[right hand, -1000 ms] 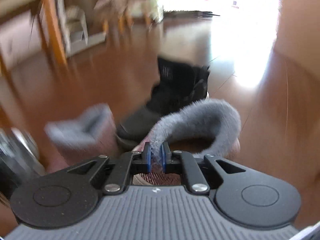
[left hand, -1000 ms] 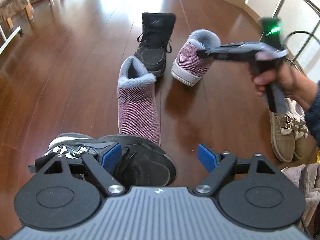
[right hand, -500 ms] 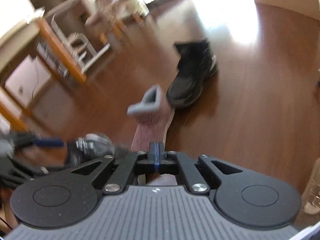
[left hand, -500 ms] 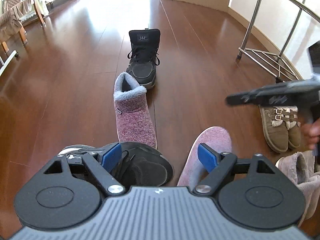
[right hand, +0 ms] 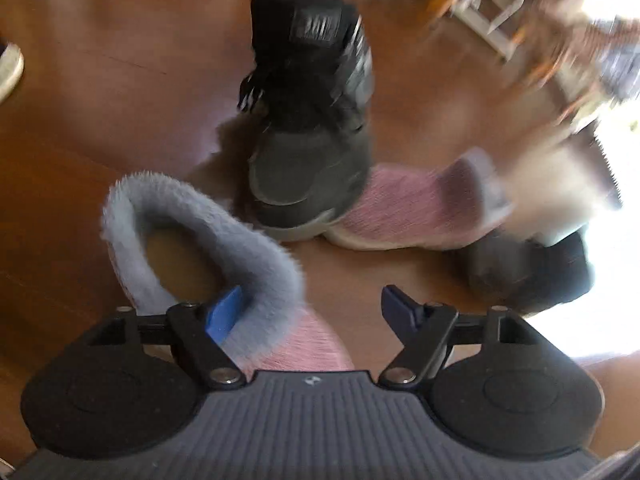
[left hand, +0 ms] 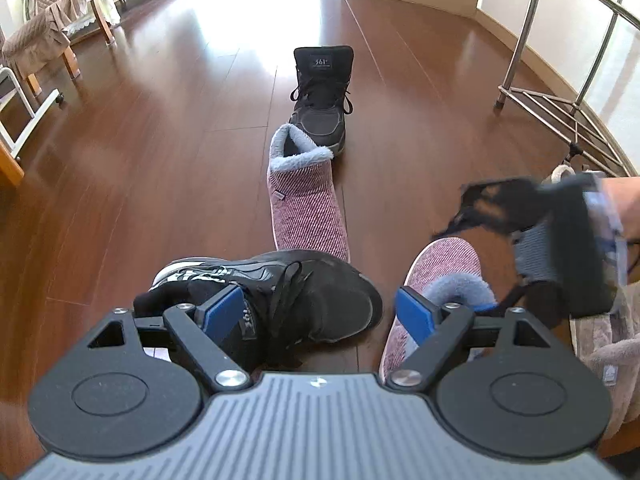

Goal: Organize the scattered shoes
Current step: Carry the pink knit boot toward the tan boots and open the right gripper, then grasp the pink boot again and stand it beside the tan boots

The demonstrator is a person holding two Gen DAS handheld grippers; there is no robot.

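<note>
Lying on the glossy brown wood floor (left hand: 140,168), a striped pink knit slipper (left hand: 306,208) with a fuzzy grey-blue collar is serving as landmark. Just beyond its collar end, a black lace-up high-top (left hand: 322,96) with a tongue label is standing upright, its toe about touching the collar. Just in front of the landmark's toe, a black sneaker (left hand: 280,304) with white side lettering is lying crosswise. To the right of that toe, the matching pink slipper (left hand: 438,276) is sitting toe-forward, same plush collar. The left gripper (left hand: 318,312) is hovering with blue pads spread wide, holding nothing, the sneaker between its fingers. The right gripper (right hand: 312,310) is also spread wide, gripping nothing; its left pad (right hand: 224,314) is sitting beside the matching slipper's fluffy collar (right hand: 200,232), contact unclear through blur. Far right of the landmark, a chrome wire rack (left hand: 560,92) is standing by the wall.
</note>
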